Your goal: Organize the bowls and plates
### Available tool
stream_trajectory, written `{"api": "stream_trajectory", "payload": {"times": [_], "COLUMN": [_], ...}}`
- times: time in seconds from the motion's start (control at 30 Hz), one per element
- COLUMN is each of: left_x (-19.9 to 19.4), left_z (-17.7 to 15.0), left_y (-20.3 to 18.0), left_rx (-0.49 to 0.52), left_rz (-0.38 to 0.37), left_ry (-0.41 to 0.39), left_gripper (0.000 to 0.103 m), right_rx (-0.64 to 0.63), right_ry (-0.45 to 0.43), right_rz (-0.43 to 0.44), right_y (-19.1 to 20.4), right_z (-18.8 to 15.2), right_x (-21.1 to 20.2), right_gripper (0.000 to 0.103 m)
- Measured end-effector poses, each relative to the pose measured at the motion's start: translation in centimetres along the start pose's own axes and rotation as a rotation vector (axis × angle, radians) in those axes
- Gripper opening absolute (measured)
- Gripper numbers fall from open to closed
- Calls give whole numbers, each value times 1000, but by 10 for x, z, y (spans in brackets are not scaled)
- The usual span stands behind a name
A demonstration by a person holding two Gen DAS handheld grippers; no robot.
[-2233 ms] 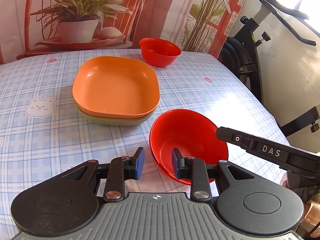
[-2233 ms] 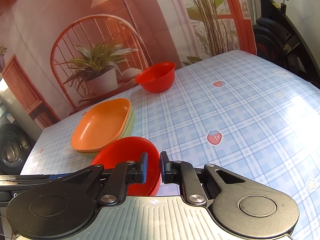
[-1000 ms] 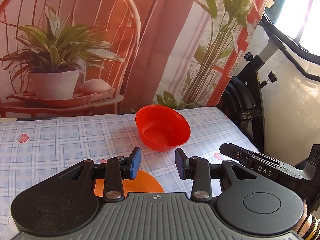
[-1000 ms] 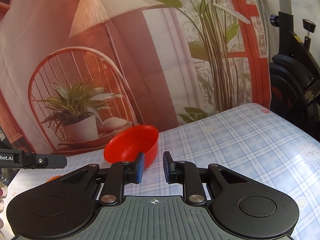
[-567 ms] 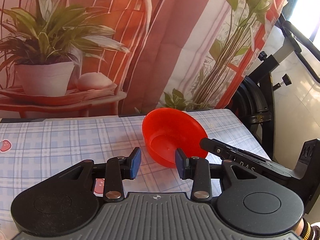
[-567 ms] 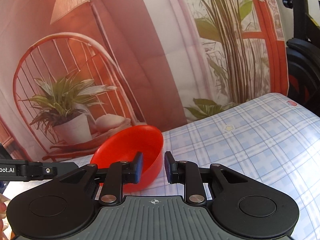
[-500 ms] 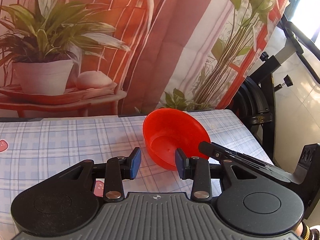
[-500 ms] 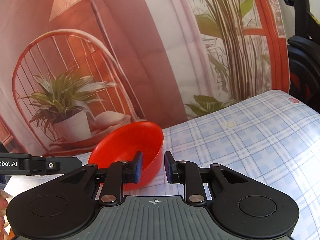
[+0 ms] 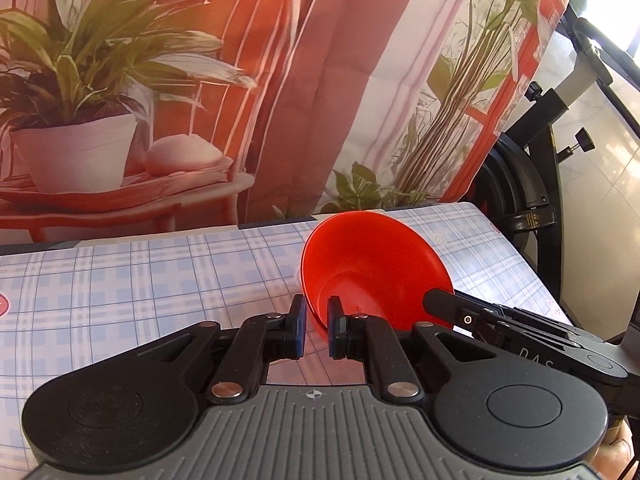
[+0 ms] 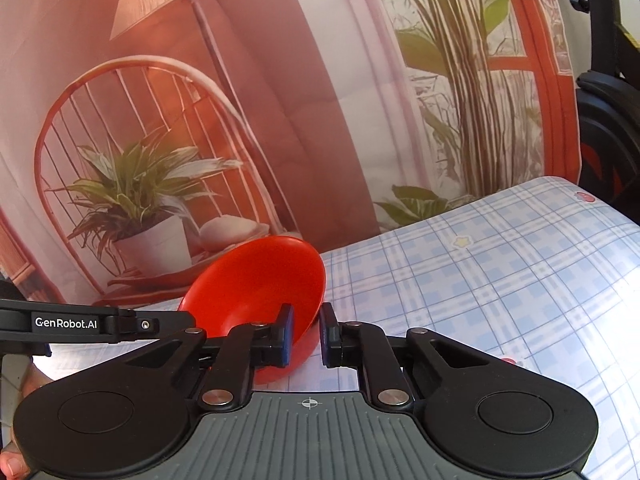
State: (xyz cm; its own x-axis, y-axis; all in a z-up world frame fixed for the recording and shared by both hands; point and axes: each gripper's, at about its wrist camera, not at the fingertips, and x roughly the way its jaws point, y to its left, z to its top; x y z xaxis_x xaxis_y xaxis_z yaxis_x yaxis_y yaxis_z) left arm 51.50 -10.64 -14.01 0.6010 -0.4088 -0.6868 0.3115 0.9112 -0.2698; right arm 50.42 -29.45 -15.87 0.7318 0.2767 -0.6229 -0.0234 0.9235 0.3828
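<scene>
A red bowl [image 9: 372, 264] sits tilted near the far edge of the blue plaid table [image 9: 140, 288]. My left gripper [image 9: 317, 322] is shut on its near left rim, one pad inside and one outside. In the right wrist view the same red bowl [image 10: 256, 280] has its right rim between the pads of my right gripper [image 10: 306, 320]. The right jaws are closing, with the bowl's wall pinched between them. Each gripper's black finger shows in the other's view: the right one [image 9: 460, 312] and the left one [image 10: 160, 324].
A printed backdrop [image 9: 280, 80] of a chair, a potted plant and a lamp hangs just behind the table's far edge. A black exercise bike [image 9: 532, 184] stands past the table's right side. A person's finger [image 10: 12, 464] shows at lower left.
Both grippers came forward and down to the bowl. The left jaws shut on its left rim, the right jaws narrowed on its right rim, and the bowl now sits tilted.
</scene>
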Motion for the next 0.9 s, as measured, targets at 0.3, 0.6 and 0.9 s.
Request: {"api": "stream_trajectory", "payload": {"times": [0.3,0.6,0.9], "left_x": [-56,-116,-161], "left_z": [-8,-33,-60], "left_y": [-17,-34,-38], "left_rx": [33,68,82], "left_rz": [-14,-18,-38], "left_ry": [-58,-91,-90], "left_gripper": [12,13,13], "right_rx": [6,10,0], "right_ry": [-38,-67,-75], "right_rz": [4,5,5], "right_y": [24,51,75], "right_z": [3,-6,-29], "right_x": [-54,-113,-160], "right_gripper": [12,12,13]}}
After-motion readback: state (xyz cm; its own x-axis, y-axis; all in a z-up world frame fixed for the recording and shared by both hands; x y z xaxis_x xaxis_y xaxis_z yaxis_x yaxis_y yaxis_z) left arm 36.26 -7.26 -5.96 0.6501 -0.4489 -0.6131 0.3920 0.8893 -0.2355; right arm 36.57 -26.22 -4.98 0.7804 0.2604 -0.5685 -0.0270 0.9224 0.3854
